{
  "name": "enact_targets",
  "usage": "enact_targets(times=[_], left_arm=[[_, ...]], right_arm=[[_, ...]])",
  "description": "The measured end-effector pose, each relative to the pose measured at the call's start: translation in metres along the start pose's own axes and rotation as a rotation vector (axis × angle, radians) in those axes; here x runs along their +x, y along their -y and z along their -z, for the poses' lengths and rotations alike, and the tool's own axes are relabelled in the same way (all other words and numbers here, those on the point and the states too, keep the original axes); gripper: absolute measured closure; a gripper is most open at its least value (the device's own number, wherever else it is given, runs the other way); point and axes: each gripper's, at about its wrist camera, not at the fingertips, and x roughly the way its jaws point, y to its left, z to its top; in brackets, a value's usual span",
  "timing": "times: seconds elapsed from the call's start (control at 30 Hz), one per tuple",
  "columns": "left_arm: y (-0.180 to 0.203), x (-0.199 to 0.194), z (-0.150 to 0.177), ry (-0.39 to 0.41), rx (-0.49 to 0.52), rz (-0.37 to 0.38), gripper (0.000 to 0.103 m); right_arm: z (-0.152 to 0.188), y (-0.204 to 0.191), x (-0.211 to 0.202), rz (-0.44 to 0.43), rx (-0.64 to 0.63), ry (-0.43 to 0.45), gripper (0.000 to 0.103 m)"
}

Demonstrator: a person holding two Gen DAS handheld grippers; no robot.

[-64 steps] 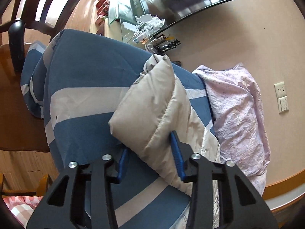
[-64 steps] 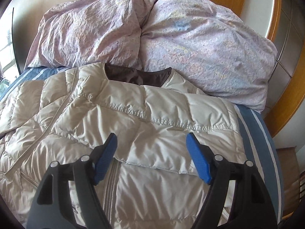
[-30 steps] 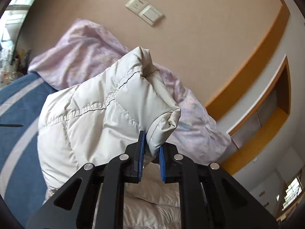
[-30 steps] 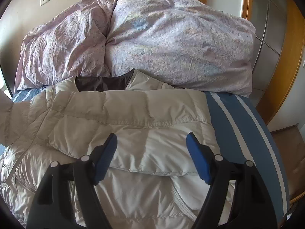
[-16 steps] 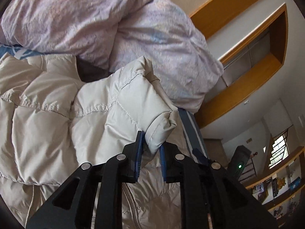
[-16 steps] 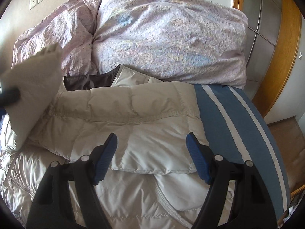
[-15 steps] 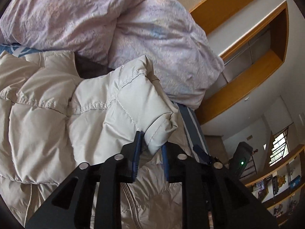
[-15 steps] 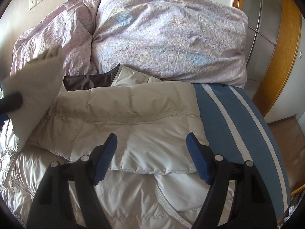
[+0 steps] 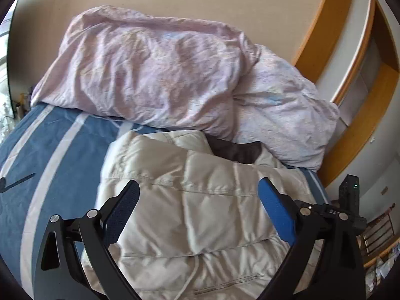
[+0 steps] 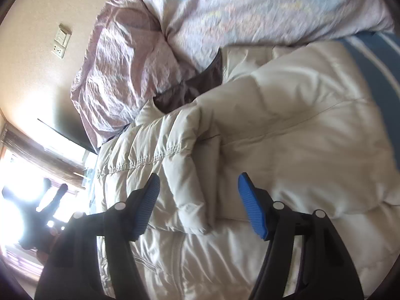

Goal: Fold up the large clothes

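Left gripper [image 9: 198,208] jaws opening above jacket [image 9: 200,215].

Puffer jacket [image 9: 200,220]: hem cut off at 6 o'clock; its dark lining [image 9: 235,151] partly tucked under the lilac duvet [image 9: 162,75]. Right wrist view: duvet motion-blurred at 12 o'clock; window [image 10: 22,200] at 9 o'clock overexposed.

Both pictures are round and bent like a fish bowl, with dark black corners. The left wrist view is soft daylight, evenly bright and mostly sharp, with a small dark shadow on the blue bed cover [image 9: 62,150]. The right wrist view is tilted and a bit smeared, most of all on the pink pillows [image 10: 250,7]. A window [image 10: 22,200] at the lower left glares white, washing things out there. The puffy jacket [image 10: 287,137] shines.
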Motion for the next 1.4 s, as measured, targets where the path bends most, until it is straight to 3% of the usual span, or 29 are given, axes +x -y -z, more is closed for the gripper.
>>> enact_targets(times=[0.1, 0.13, 0.23, 0.33, 0.43, 0.6, 0.73, 0.8, 0.9, 0.97, 1.23, 1.4], left_arm=[[-0.029, -0.002, 0.001, -0.007, -0.029, -0.06, 0.006], [-0.035, -0.003, 0.003, -0.009, -0.035, -0.075, 0.006], [-0.048, -0.004, 0.003, -0.011, -0.049, -0.105, 0.006], [-0.05, -0.003, 0.003, -0.006, -0.045, -0.117, 0.006], [-0.048, -0.002, 0.005, -0.003, -0.02, -0.133, 0.006], [-0.043, 0.007, 0.009, -0.019, 0.016, -0.147, 0.006], [-0.037, 0.012, 0.012, -0.035, 0.053, -0.159, 0.006], [-0.033, 0.011, 0.011, -0.02, 0.084, -0.176, 0.006], [-0.028, 0.013, 0.008, -0.008, 0.118, -0.202, 0.006], [-0.024, 0.019, 0.005, -0.011, 0.126, -0.204, 0.006], [0.007, 0.058, 0.01, -0.043, 0.207, -0.236, 0.006], [0.017, 0.092, 0.021, -0.102, 0.267, -0.269, 0.006]], right_arm=[[0.001, -0.009, 0.024, 0.021, 0.002, -0.044, 0.038], [0.001, -0.012, 0.029, 0.023, 0.003, -0.053, 0.042], [0.004, -0.022, 0.04, 0.02, -0.021, -0.059, 0.08], [0.004, -0.04, 0.021, 0.046, -0.091, 0.058, 0.088], [0.002, -0.043, 0.007, 0.102, -0.102, 0.13, 0.088], [0.006, -0.023, 0.033, 0.22, -0.062, 0.054, 0.086], [0.012, -0.029, 0.035, 0.309, -0.136, 0.047, 0.072], [0.008, -0.035, 0.015, 0.312, -0.15, 0.11, 0.068], [0.003, -0.045, -0.02, 0.345, -0.196, 0.277, 0.06], [0.002, -0.055, -0.027, 0.351, -0.245, 0.312, 0.06], [0.004, -0.083, 0.016, 0.361, -0.433, 0.238, 0.076], [0.007, -0.078, 0.04, 0.415, -0.477, 0.197, 0.077]])
